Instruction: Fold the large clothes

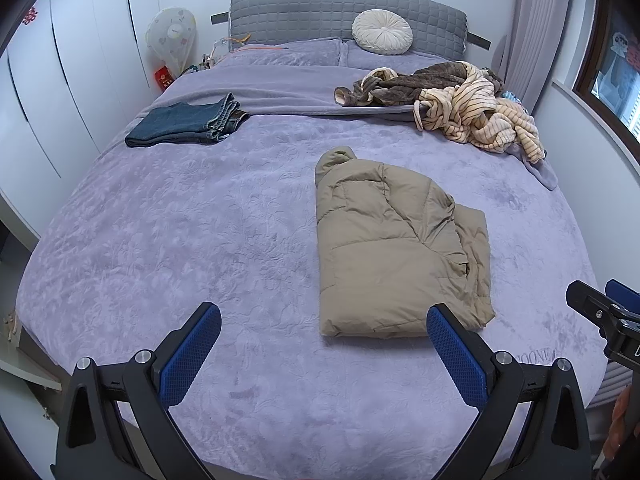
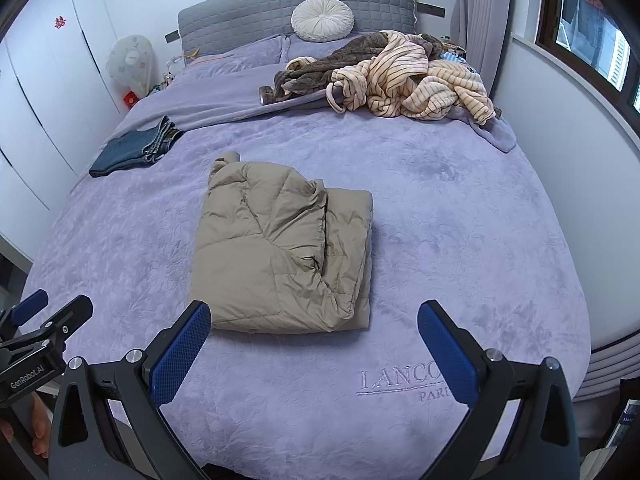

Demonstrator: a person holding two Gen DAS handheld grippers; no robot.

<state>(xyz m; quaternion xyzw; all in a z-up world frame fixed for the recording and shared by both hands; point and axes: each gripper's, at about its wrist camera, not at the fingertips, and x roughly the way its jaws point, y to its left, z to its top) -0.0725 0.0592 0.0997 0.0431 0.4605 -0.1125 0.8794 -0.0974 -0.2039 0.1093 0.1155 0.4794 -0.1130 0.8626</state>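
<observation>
I see the bed (image 1: 140, 240) with open lavender cover to the left of the folded tan puffer jacket (image 1: 396, 252), which lies centre-right, its near edge just beyond my tongs. Robe pile (image 1: 460, 100) sits far right near the headboard; folded jeans (image 1: 188, 122) far left. Left tongs (image 1: 324, 328) and right tongs (image 2: 314, 326) both spread wide, holding nothing.

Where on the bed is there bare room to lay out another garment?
Bare bedspread lies left of the folded tan jacket, below the folded jeans. A narrower patch lies right of the jacket. The far right, by the round cushion, is crowded with the crumpled clothes pile.
</observation>
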